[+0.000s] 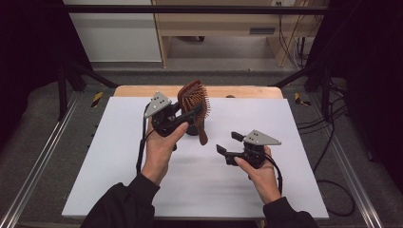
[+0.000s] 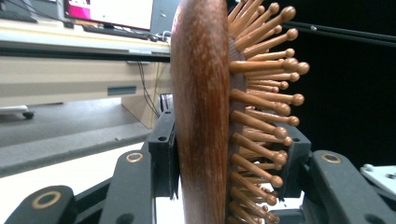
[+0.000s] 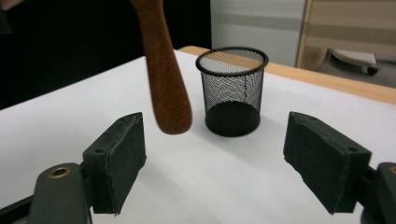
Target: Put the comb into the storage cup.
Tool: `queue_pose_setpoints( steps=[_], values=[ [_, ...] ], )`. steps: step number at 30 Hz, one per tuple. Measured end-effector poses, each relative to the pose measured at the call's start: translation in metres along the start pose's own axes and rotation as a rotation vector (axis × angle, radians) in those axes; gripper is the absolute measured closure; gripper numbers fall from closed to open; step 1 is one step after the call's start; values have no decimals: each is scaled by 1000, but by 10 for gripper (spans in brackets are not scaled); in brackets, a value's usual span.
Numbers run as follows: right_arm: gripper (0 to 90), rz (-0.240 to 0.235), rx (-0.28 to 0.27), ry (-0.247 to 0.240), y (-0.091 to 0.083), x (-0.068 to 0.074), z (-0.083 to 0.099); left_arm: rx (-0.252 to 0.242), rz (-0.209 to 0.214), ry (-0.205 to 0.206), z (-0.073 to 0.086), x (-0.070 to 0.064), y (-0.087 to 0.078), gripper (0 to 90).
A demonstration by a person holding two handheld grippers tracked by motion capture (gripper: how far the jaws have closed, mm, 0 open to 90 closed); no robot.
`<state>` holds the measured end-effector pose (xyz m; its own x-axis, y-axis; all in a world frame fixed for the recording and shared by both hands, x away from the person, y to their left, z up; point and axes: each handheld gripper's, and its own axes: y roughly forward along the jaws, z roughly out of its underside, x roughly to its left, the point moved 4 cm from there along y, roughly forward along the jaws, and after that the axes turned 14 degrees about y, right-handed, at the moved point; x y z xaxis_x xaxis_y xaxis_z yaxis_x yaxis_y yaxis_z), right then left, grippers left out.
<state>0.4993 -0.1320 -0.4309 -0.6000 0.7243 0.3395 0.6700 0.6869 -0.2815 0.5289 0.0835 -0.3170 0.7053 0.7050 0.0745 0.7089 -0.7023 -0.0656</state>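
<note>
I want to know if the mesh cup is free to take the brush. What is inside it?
Through the mesh cup, seen from the right gripper view, only its dark base and the table behind show; nothing stands in it. The hairbrush, clamped in the left gripper, hangs handle-down beside it.

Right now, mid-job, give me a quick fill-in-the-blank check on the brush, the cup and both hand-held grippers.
1. The left hand-held gripper is shut on the head of the wooden ____.
2. The right hand-held gripper has its jaws ____ with nothing between them.
3. The black mesh cup stands ____ on the white table.
4. The hairbrush hangs with its handle pointing ____.

Missing words: hairbrush; open; upright; down
</note>
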Motion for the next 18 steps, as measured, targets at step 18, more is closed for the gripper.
queue_pose_setpoints(
  steps=[18],
  values=[
    [79,136,-52,-4,-29,-23,5,-43,-2,-7,0,14,9,527]
  ],
)
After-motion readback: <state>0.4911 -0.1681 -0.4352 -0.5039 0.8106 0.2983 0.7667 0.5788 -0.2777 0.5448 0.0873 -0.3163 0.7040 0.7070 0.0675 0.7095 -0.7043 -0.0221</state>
